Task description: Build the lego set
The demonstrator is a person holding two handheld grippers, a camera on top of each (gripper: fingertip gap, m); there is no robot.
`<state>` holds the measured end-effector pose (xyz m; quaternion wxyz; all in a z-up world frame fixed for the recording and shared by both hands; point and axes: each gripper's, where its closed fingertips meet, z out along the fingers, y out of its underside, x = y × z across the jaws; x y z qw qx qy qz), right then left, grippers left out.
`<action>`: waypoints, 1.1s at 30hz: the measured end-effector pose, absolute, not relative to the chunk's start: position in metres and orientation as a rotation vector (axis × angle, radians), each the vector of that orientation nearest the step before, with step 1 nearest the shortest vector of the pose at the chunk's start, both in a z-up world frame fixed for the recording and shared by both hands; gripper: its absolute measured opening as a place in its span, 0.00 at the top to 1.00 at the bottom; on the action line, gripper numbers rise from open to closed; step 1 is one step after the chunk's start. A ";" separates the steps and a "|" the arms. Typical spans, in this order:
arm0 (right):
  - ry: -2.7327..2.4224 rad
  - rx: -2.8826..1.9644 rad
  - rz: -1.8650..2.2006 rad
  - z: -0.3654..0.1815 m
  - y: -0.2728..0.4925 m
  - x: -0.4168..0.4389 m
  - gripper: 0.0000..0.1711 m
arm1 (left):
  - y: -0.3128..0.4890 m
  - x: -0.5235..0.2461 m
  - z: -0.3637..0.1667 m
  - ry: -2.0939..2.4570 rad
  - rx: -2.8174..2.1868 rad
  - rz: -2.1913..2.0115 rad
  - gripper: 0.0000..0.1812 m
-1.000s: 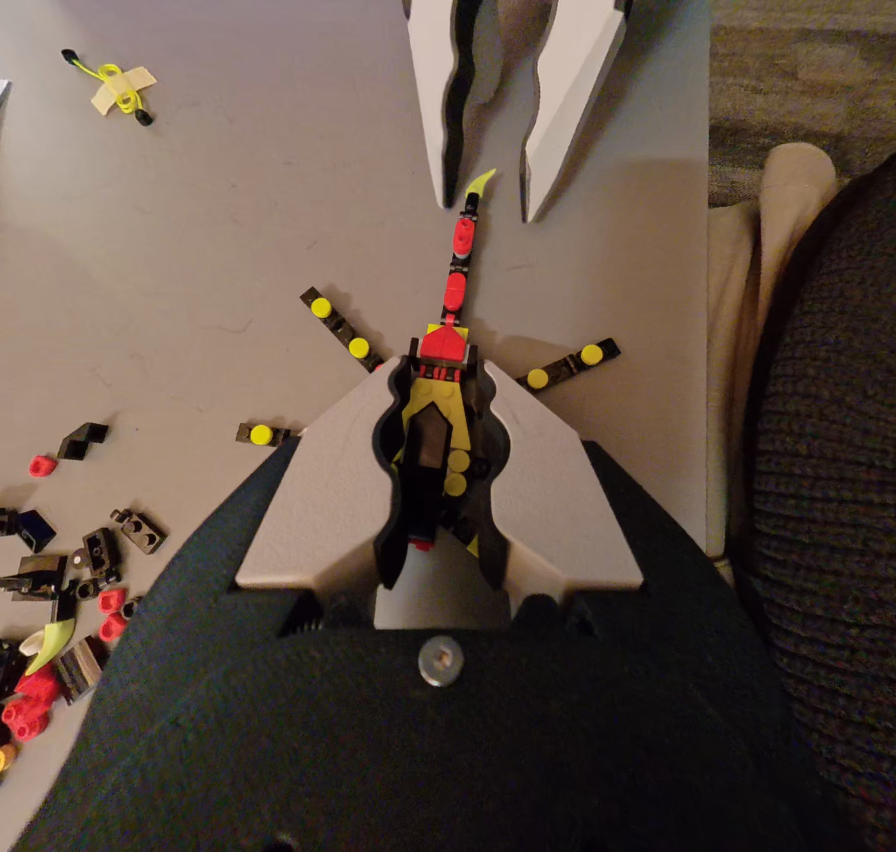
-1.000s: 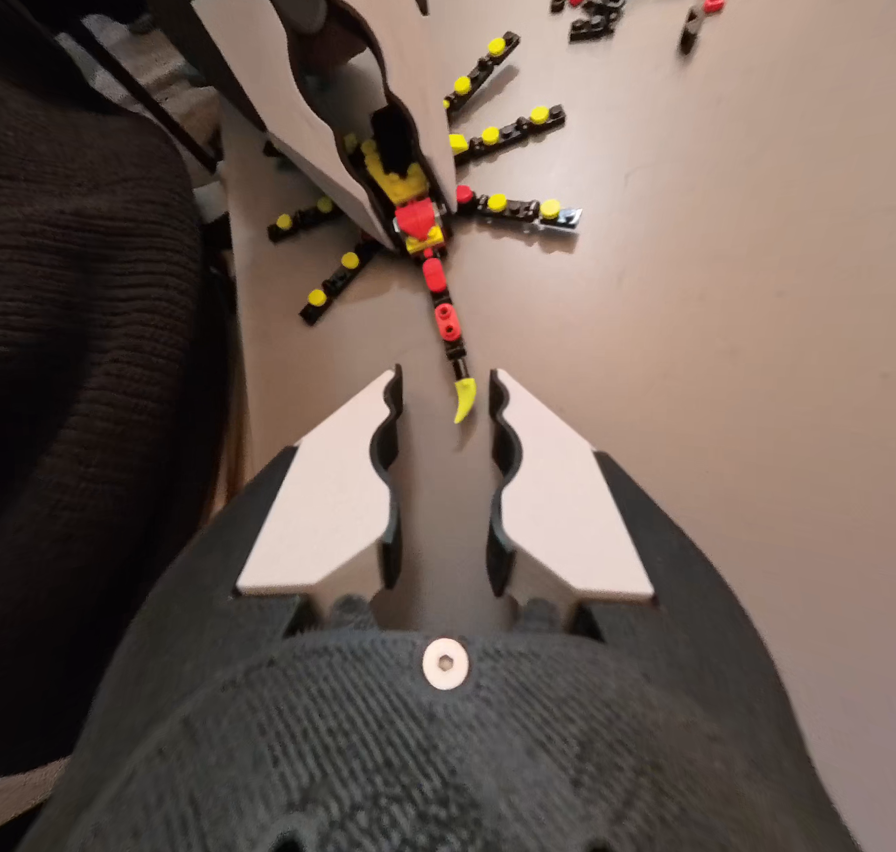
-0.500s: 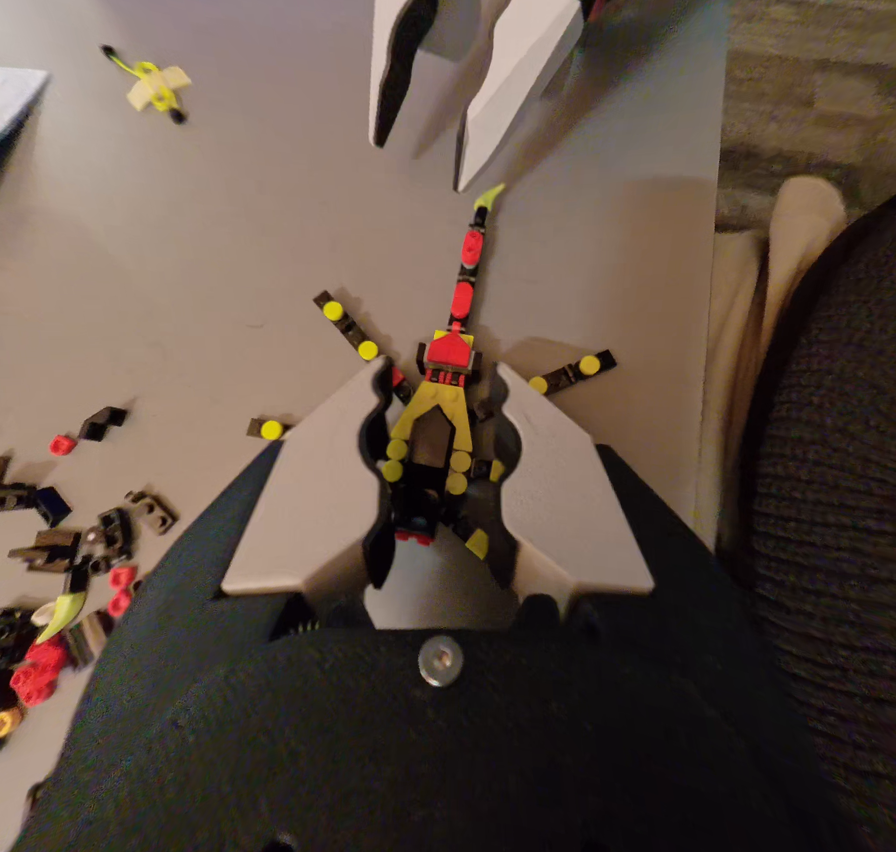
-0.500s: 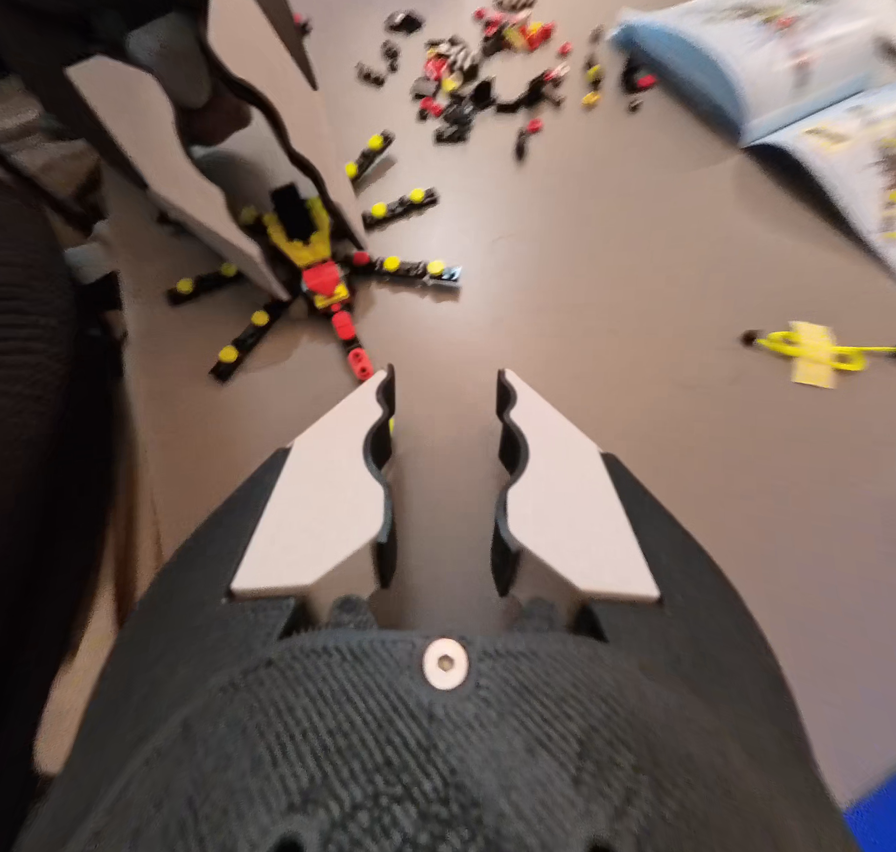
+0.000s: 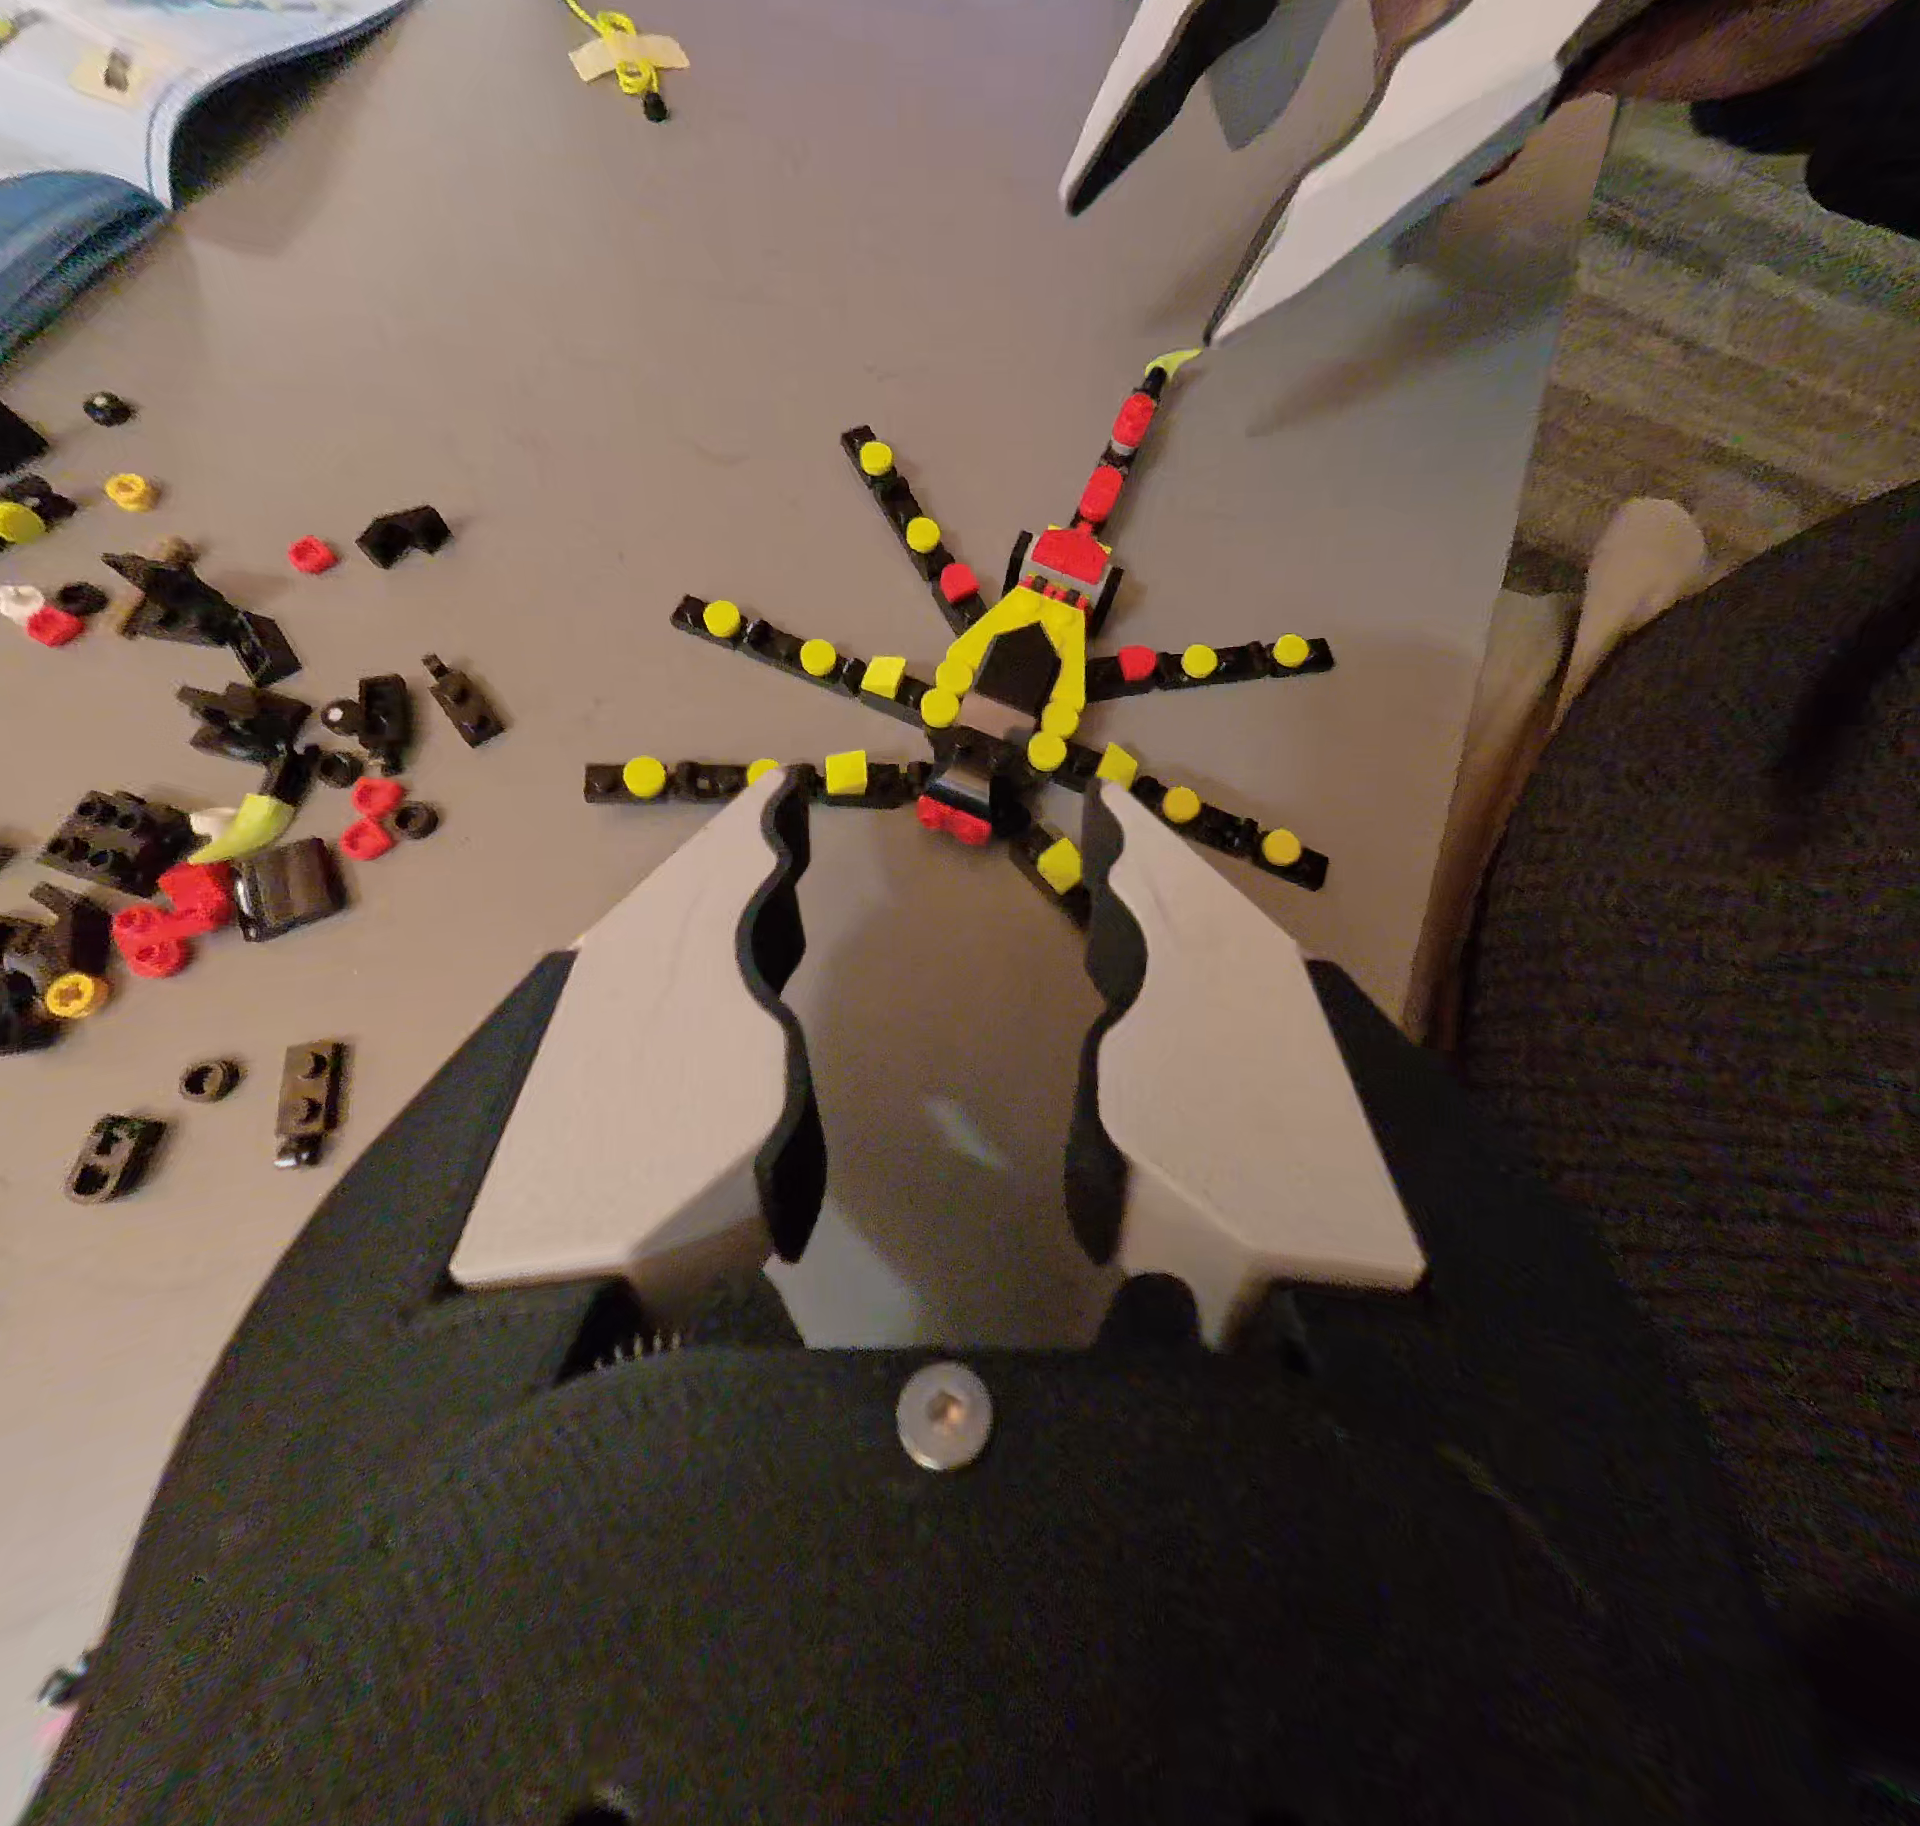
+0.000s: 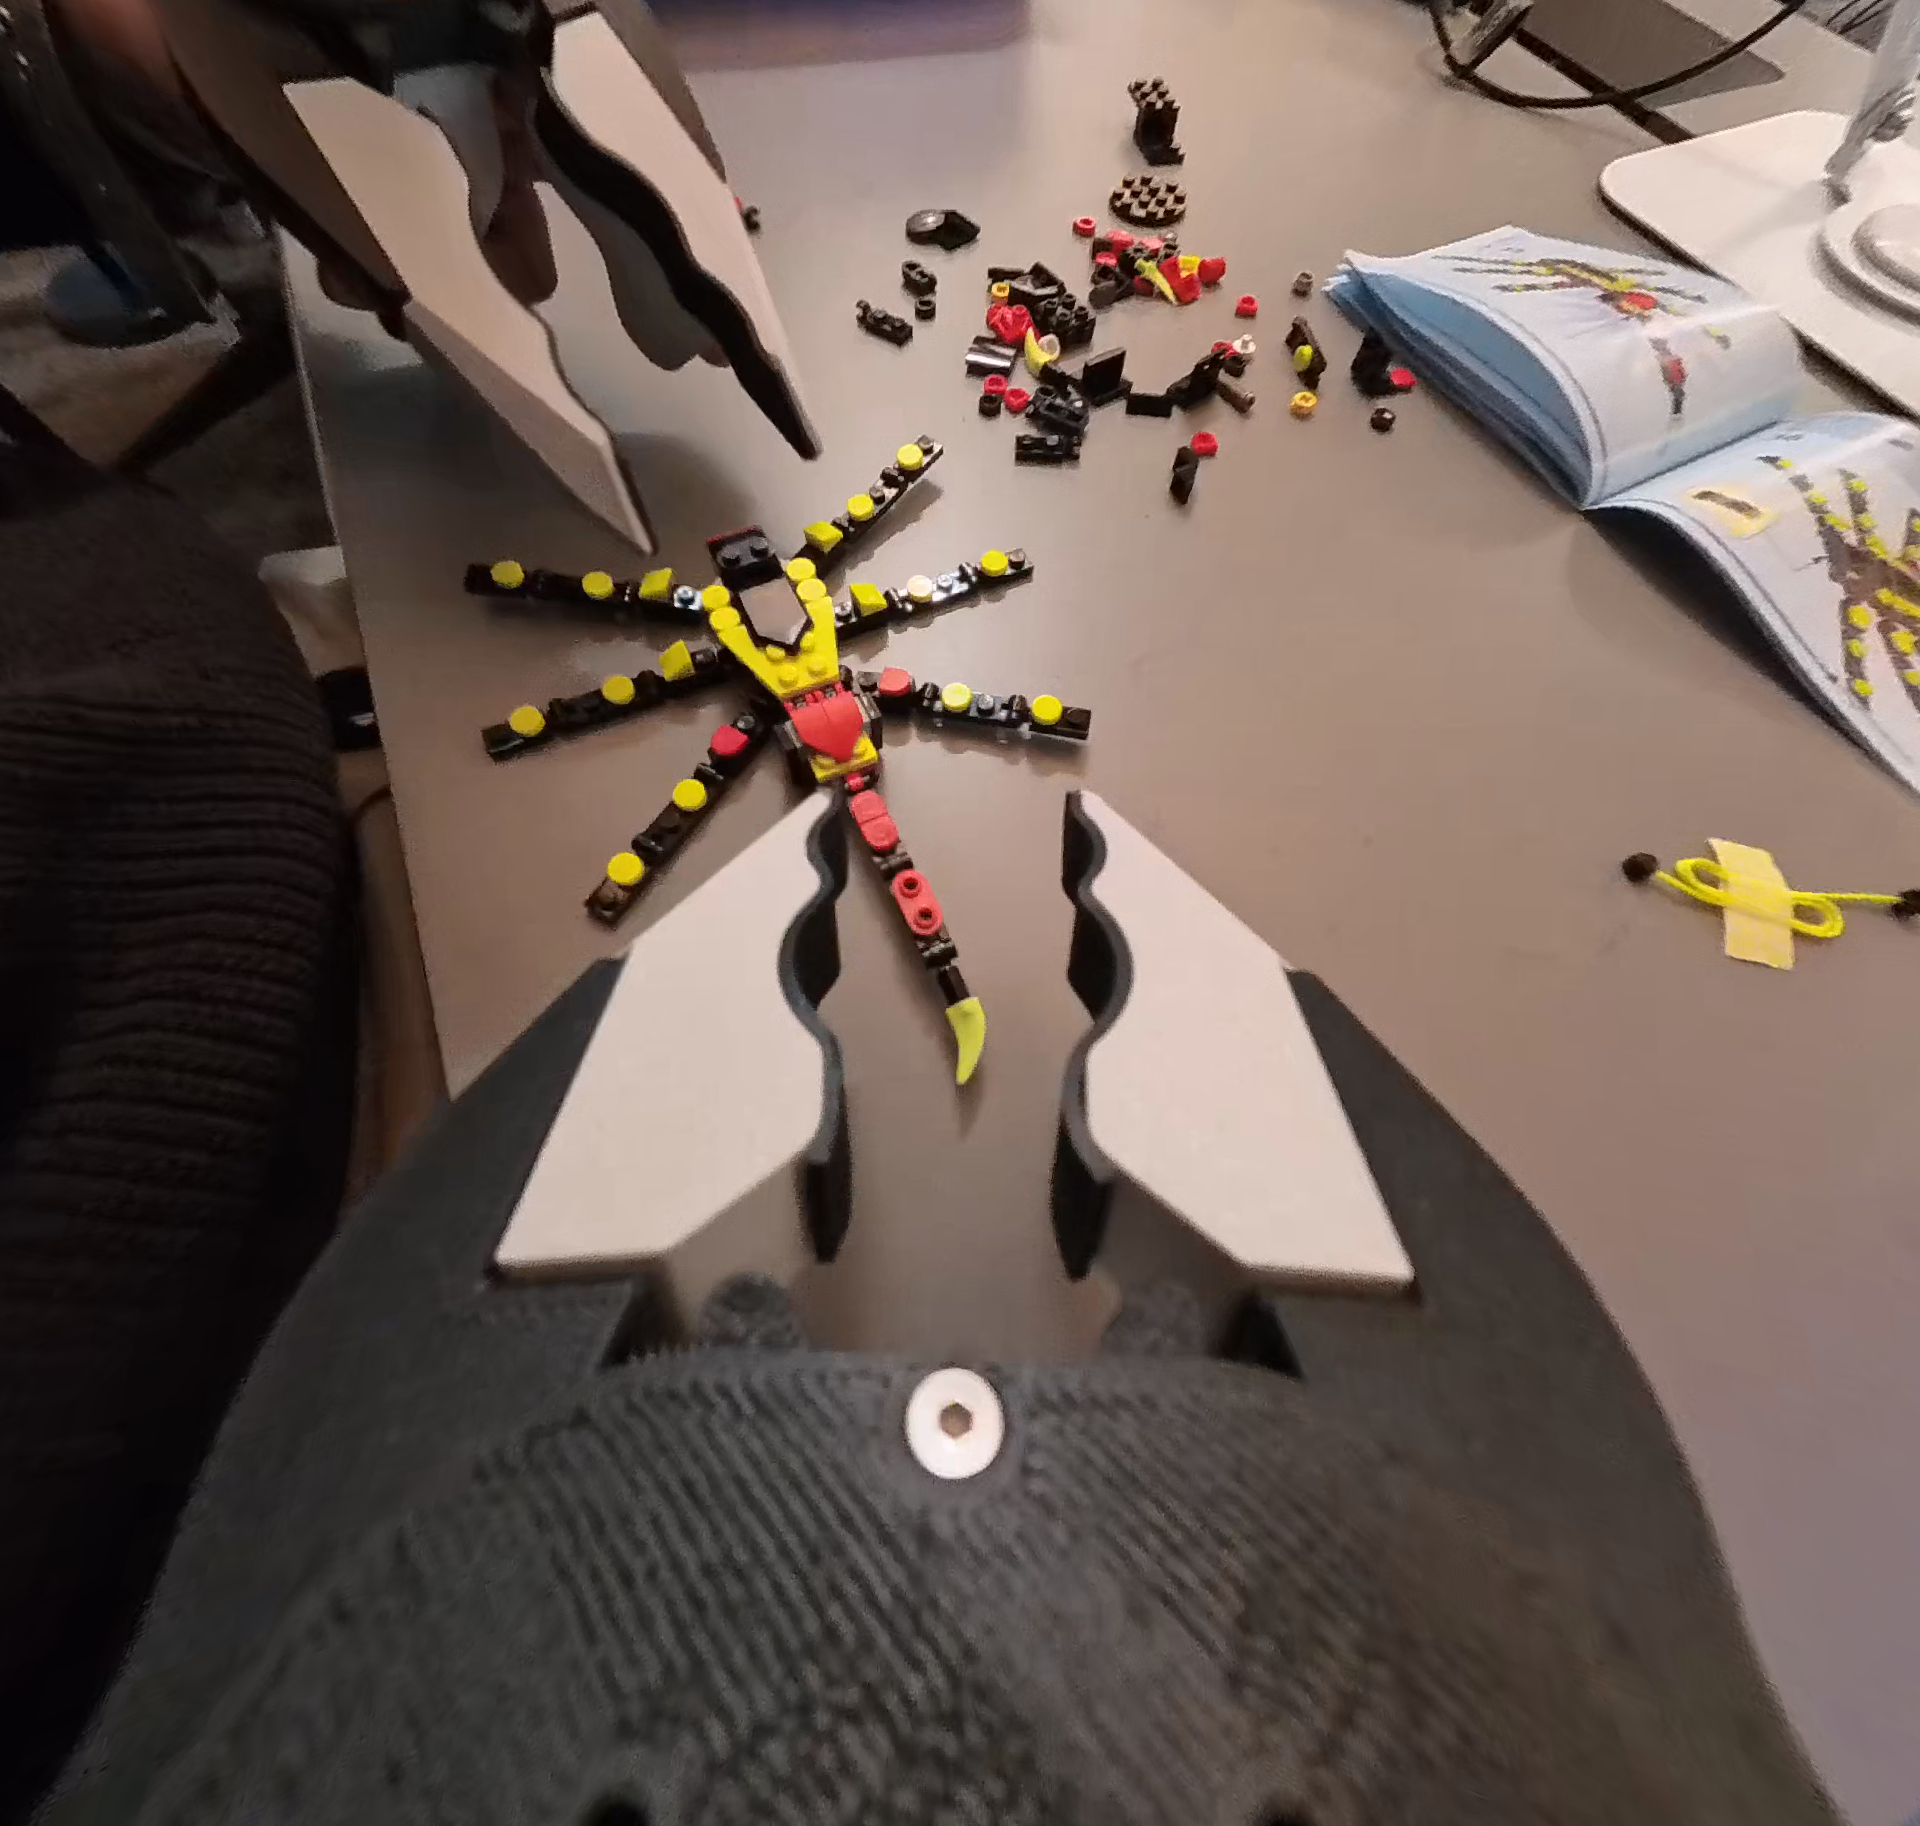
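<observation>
The spider model (image 6: 790, 664) lies flat near the table's (image 6: 1351, 737) left edge. Your left gripper (image 5: 940, 820) and right gripper (image 6: 945, 820) are both spread, holding nothing. Loose bricks (image 6: 1101, 322) lie farther off: select one, pinch squarely, press straight down.

Model: lego spider (image 5: 1013, 680) (image 6: 790, 680), black legs with yellow studs, yellow-and-red body, red tail ending in a yellow claw.
Pose: flat on the table, legs spread.
Loose pieces (image 5: 208, 820) (image 6: 1101, 322): black, red and yellow, scattered apart from the model.
</observation>
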<state>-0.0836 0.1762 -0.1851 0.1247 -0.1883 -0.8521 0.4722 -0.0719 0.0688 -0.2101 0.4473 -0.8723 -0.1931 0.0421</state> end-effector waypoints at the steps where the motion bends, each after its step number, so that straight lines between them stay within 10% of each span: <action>1: -2.498 -0.549 1.377 -0.189 0.176 -0.084 0.77 | 0.071 -0.072 -0.211 -0.466 -2.155 0.094 0.74; 33: -2.469 -0.803 1.444 -0.204 0.201 -0.111 0.75 | 0.064 -0.107 -0.192 -0.723 -1.834 -0.210 0.77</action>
